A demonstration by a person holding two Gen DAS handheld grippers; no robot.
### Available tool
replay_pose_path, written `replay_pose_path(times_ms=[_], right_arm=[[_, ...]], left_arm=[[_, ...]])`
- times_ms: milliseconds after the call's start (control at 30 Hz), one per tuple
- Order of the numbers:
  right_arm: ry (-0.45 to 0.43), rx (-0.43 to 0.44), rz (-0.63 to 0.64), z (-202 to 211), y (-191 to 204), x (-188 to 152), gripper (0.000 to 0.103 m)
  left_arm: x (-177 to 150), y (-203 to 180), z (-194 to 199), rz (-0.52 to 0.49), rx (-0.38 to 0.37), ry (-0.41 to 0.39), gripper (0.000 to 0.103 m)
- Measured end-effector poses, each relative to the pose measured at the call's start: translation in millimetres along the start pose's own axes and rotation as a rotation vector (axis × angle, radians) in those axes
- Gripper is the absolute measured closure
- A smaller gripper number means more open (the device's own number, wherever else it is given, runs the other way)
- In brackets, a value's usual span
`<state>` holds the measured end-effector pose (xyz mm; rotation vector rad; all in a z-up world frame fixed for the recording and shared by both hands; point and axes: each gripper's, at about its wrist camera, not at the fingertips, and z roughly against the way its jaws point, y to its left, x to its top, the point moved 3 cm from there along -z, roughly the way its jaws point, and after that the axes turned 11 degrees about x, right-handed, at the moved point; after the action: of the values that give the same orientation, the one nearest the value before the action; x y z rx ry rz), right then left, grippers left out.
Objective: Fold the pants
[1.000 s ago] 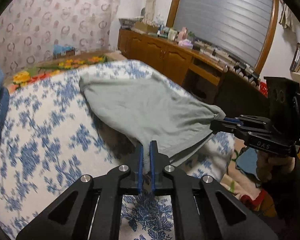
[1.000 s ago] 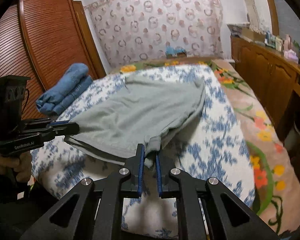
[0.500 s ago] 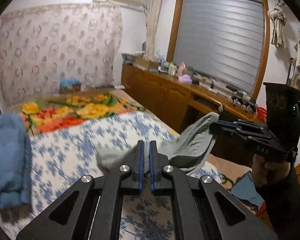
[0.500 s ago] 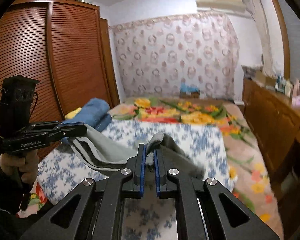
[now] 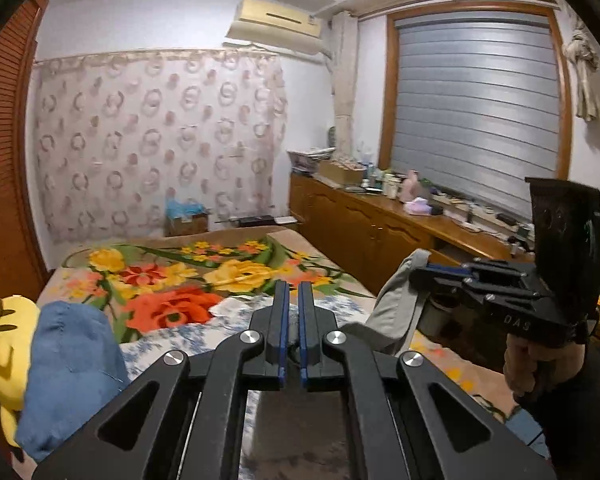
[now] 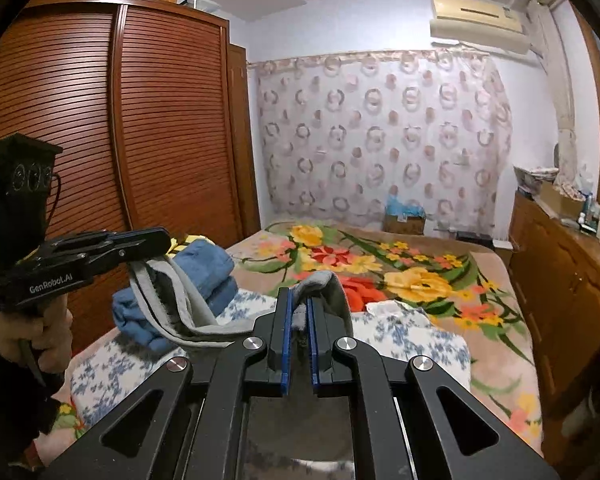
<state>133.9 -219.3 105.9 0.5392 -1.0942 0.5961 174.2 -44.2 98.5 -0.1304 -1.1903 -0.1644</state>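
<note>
The grey pants (image 6: 180, 300) hang lifted in the air between my two grippers, above the bed. My left gripper (image 5: 293, 292) is shut on one corner of the pants; it also shows in the right wrist view (image 6: 156, 240) with grey cloth drooping from its tip. My right gripper (image 6: 298, 304) is shut on the other corner, a grey fold bunched between its blue pads. It also shows in the left wrist view (image 5: 420, 270), with the pants (image 5: 396, 308) hanging from it. Most of the cloth is hidden below both gripper bodies.
The bed has a blue-flowered white sheet (image 6: 400, 332) and a bright floral blanket (image 6: 380, 264) beyond. Folded blue clothes (image 6: 204, 276) and a yellow item (image 5: 0, 344) lie at the left edge. A wooden wardrobe (image 6: 120, 140) stands left; a cluttered wooden cabinet (image 5: 380, 232) stands right.
Both grippers have risen and tilted up, lifting the pants off the bed. The pants lay spread flat on the sheet a second ago; now they hang bunched between the grippers.
</note>
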Motion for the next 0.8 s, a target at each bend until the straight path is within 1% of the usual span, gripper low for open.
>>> replay_pose_path(times_ms=[200, 367, 500, 600, 800], right_arm=[[-0.010, 0.003, 0.011, -44.6, -24.9, 29.9, 0.096], [-0.023, 0.013, 0.016, -79.8, -40.7, 59.9, 0.096], [-0.043, 0.012, 0.048, -94.4, -43.6, 72.9, 0.096], [-0.039, 0.018, 0.058, -103.5, -44.3, 65.7, 0.096], [0.028, 0.041, 0.016, -129.2, -55.4, 32.7, 0.096]], left_arm=[[19.0, 31.5, -32.6, 0.008, 0.068, 0.011, 0.098], [50.3, 44.2, -44.4, -0.020, 0.106, -0.012, 0.098], [69.1, 52.9, -50.8, -0.032, 0.128, -0.036, 0.098], [63.9, 59.0, -58.9, -0.043, 0.141, -0.021, 0.098], [34.0, 66.3, -70.4, -0.041, 0.155, 0.043, 0.098]])
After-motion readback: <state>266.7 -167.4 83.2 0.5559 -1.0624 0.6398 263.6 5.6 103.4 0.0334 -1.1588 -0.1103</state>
